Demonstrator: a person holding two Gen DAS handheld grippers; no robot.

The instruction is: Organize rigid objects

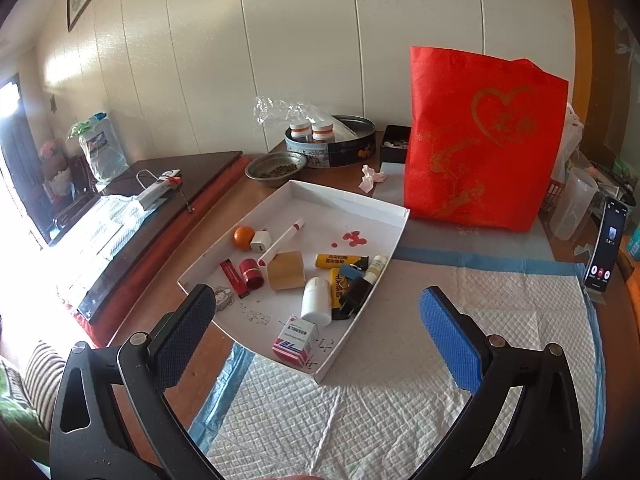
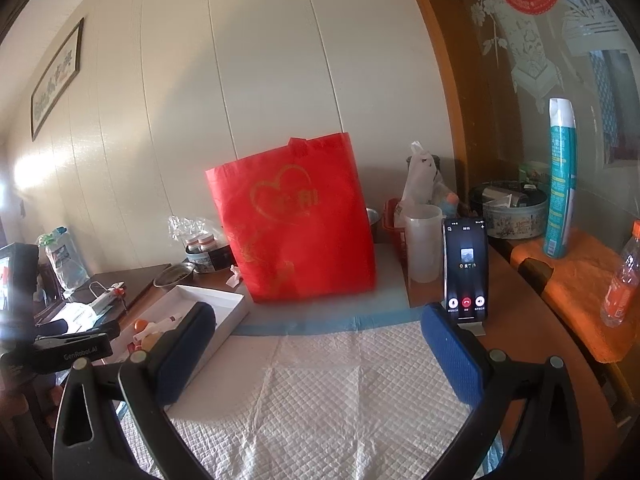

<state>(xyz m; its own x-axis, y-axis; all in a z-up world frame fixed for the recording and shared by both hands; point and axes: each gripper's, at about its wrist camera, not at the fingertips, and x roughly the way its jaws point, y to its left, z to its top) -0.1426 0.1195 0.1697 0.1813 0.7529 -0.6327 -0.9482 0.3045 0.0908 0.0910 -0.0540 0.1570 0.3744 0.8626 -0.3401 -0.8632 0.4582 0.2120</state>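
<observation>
Two grippers are hovering over a quilted white pad (image 1: pixel 360 420), each with its fingers spread wide apart and nothing between them. The left gripper (image 1: pixel 316 336) is hanging just above the near corner of a shallow white box (image 1: pixel 356 200), the landmark for everything else. Inside the box, a small orange (image 1: pixel 243 237) and a white cube plug (image 1: pixel 261 241) are lying toward the far left wall; a white marker (image 1: pixel 282 242) with red ends is lying slantwise beside them. A red lighter (image 1: pixel 233 278) and a red cap (image 1: pixel 251 273) are sitting nearer, next to a tan block (image 1: pixel 286 270). A white bottle (image 1: pixel 316 301) is lying toward the near right wall, beside yellow tubes (image 1: pixel 340 261) and a black clip (image 1: pixel 354 294). A red-and-white medicine carton (image 1: pixel 294 338) is resting at the box's near corner. Beyond the box's far right corner a red bag (image 1: pixel 480 140) is standing upright. The right gripper (image 2: pixel 318 344) is hanging to the right of the box, pointing at that bag, with a lit phone (image 2: pixel 465 270) propped just past its right finger.
</observation>
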